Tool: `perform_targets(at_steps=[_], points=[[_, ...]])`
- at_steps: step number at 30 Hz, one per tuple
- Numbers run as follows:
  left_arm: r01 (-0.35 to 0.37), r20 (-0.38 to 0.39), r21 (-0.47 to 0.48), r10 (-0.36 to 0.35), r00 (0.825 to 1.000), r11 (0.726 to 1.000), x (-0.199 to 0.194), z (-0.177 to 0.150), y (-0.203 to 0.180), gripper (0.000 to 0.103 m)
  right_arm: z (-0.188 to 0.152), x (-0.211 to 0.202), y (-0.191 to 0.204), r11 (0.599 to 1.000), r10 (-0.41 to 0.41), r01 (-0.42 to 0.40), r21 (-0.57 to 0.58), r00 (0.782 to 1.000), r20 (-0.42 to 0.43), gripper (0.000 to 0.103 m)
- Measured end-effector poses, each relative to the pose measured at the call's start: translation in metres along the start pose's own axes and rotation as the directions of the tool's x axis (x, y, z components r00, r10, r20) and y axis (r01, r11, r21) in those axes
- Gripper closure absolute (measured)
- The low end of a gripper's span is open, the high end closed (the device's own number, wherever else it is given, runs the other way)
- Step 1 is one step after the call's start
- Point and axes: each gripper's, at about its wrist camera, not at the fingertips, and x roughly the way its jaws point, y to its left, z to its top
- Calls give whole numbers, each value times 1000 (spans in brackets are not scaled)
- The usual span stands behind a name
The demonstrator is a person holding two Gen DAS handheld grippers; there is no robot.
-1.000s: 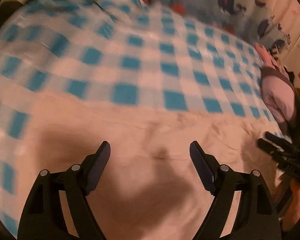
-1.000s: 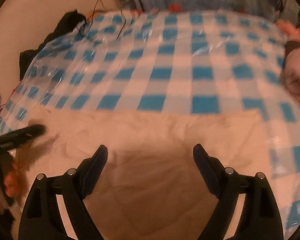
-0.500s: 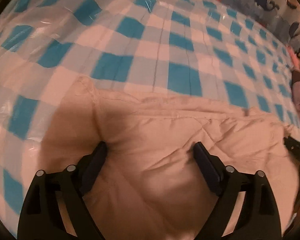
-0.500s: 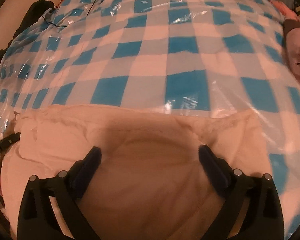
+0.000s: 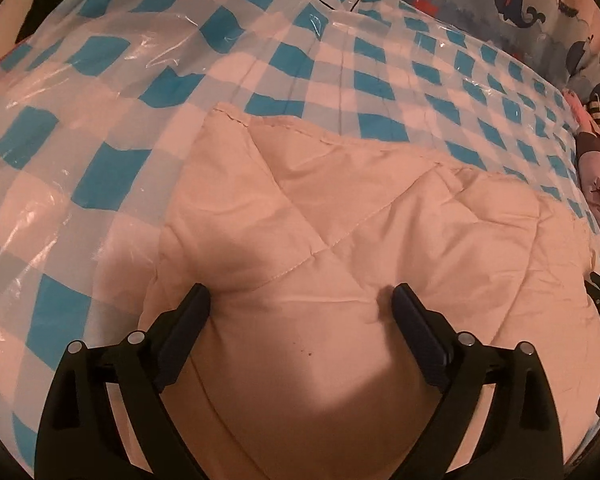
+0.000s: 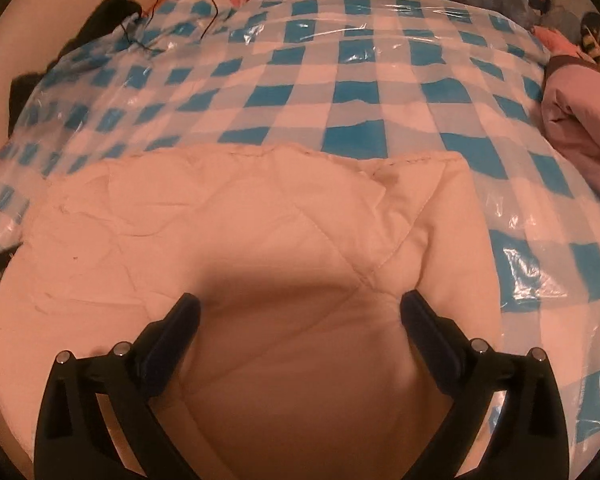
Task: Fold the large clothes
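While the quilt [image 5: 340, 240] lies folded on the checked sheet [image 5: 112, 168], with its stitched far edges stacked and roughly aligned, at least one fold appears complete. Both the left gripper [image 5: 300, 300] and the right gripper [image 6: 300, 308] have just been opening and now stand wide, fingertips resting on or just above the top layer, with padding bulging between the jaws but nothing clamped. Judged from the bundle's remaining breadth, further folds are probably still required; a pink garment [image 6: 580, 120] waits unfolded at the right edge.
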Motion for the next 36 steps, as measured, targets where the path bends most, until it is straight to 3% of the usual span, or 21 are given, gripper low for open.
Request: perform_targets(at_steps=[2, 4, 8, 9, 11, 13, 16, 21, 24, 28, 32, 36], points=[[17, 20, -27, -16, 1000, 999, -20, -1, 6, 16, -2, -20, -4, 999, 20, -20, 28, 1000, 6, 7], [47, 83, -41, -44, 996, 998, -54, -13, 11, 16, -13, -53, -2, 999, 35, -37, 21, 997, 69, 7], [33, 167, -21, -29, 986, 999, -99, -52, 18, 16, -50, -92, 0, 1000, -2, 3, -11, 991, 136, 7], [30, 158, -25, -26, 987, 999, -98, -61, 20, 16, -62, -86, -4, 1000, -16, 16, 1, 994, 108, 7], [7, 65, -27, -6, 998, 1000, -74, -77, 24, 15, -77, -60, -14, 1000, 4, -5, 24, 999, 36, 7], [37, 4, -48, -36, 999, 998, -48, -88, 30, 13, -85, -52, -23, 996, 65, -68, 57, 996, 53, 6], [12, 12, -89, -11, 1000, 996, -52, -91, 30, 13, -77, -68, -16, 996, 20, -21, 82, 1000, 18, 7], [-79, 123, 14, 77, 989, 997, -92, -108, 8, 13, -101, -124, 6, 999, 34, -37, 14, 988, 151, 7], [-115, 146, 50, 106, 984, 992, -100, -122, 1, 13, -124, -95, 7, 1000, 27, -26, -3, 999, 45, 6], [-106, 135, 20, 102, 986, 994, -101, -133, 7, 13, -127, -88, 2, 998, 41, -42, 43, 999, 21, 7], [-140, 180, 70, 126, 976, 988, -116, -142, 0, 13, -115, -126, 22, 999, 35, -37, 14, 993, 116, 6], [-129, 173, 67, 115, 978, 989, -113, -149, 3, 13, -99, -114, 30, 1000, 12, -12, -2, 994, 106, 6]])
